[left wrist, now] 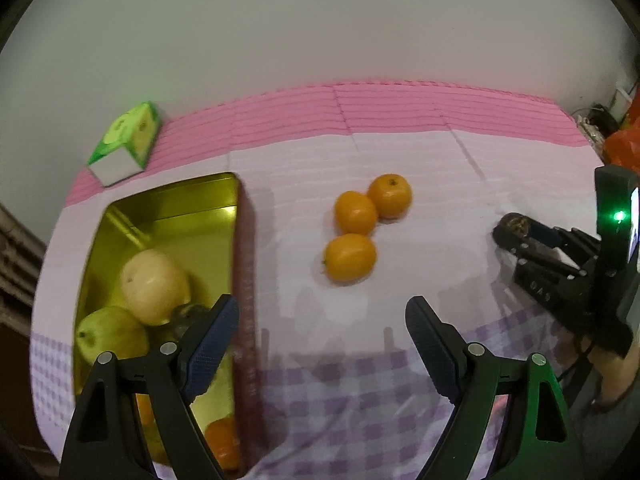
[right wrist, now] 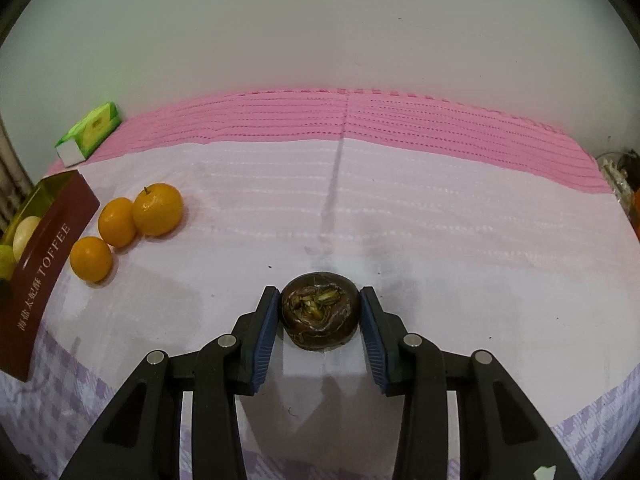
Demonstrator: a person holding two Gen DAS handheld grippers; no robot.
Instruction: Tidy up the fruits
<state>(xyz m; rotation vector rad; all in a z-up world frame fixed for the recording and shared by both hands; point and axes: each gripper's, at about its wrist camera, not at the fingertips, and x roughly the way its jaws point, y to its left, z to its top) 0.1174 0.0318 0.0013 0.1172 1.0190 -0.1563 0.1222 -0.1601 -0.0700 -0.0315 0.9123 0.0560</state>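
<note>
Three oranges (left wrist: 355,213) (right wrist: 117,222) lie together on the cloth, ahead of my left gripper (left wrist: 322,304), which is open and holds nothing. Its left finger hangs over the wall of a gold-lined, dark red tin (left wrist: 246,264) (right wrist: 44,264). The tin holds a pale yellow fruit (left wrist: 154,286), a greenish one (left wrist: 110,334), an orange (left wrist: 222,440) and a small dark fruit (left wrist: 186,314) partly hidden by the finger. My right gripper (right wrist: 320,292) (left wrist: 516,236) is shut on a dark brown round fruit (right wrist: 320,316) (left wrist: 514,224), just above the cloth to the right of the oranges.
A green tissue box (left wrist: 128,140) (right wrist: 90,130) sits at the back left against the wall. The pink and lilac cloth (right wrist: 400,208) covers the table. An orange bag (left wrist: 624,144) and cables lie past the right edge. A person's hand (left wrist: 616,376) holds the right gripper.
</note>
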